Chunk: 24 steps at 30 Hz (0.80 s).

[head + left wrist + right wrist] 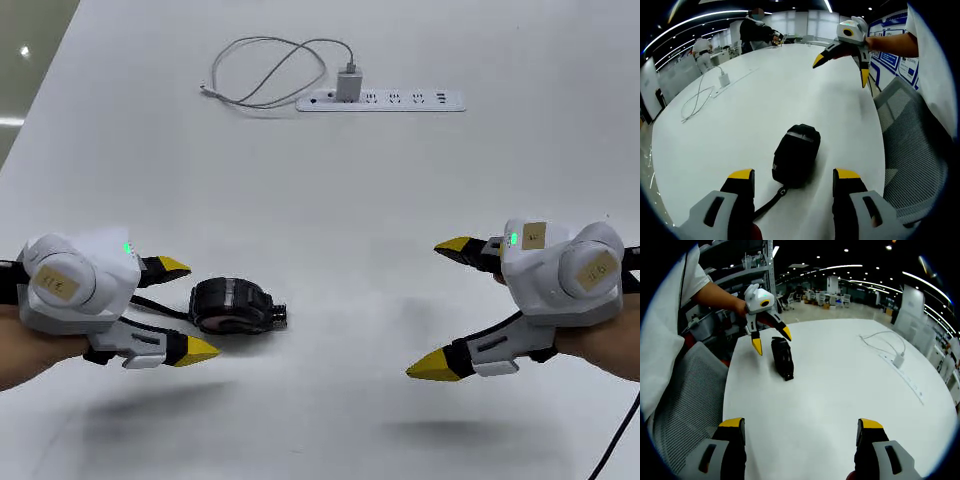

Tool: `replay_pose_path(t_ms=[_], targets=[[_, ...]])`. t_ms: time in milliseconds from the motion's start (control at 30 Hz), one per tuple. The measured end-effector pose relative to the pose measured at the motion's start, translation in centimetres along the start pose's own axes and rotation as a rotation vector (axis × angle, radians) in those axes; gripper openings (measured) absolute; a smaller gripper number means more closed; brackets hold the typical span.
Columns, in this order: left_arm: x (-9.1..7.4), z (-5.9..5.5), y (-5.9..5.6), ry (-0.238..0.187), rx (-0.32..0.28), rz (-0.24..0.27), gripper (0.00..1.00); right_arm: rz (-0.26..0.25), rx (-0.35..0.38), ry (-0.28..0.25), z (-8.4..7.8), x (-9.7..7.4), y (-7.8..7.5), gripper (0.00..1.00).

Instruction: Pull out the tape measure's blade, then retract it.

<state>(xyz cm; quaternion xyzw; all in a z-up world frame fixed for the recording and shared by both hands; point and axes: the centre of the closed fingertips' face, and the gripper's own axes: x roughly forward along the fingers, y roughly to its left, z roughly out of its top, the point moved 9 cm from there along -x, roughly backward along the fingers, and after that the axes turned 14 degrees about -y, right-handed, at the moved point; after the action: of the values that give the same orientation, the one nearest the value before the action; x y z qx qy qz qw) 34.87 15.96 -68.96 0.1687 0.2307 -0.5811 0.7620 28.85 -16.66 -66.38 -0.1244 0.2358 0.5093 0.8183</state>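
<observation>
The jaws of your left gripper (192, 308) stand spread; the tape measure (235, 305) lies on the counter (330, 200) just before their tips, the end of its strap (160, 306) hidden. Your right gripper (433, 308), likewise spread, hovers well apart.

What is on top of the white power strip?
A white charger is plugged into the power strip near its left end in the head view; its cable loops onto the table. The socket beneath the charger is covered.

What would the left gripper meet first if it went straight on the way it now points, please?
Most likely the black tape measure, which lies on the table just ahead of the left gripper, in line with the gap between its open jaws.
</observation>
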Motion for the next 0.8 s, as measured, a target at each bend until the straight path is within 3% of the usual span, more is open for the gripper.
replay_pose_path(t_ms=[800], targets=[[1.8, -0.2, 0.5, 0.054, 0.127, -0.061, 0.35, -0.002, -0.002, 0.003, -0.3, 0.0, -0.1, 0.90]])
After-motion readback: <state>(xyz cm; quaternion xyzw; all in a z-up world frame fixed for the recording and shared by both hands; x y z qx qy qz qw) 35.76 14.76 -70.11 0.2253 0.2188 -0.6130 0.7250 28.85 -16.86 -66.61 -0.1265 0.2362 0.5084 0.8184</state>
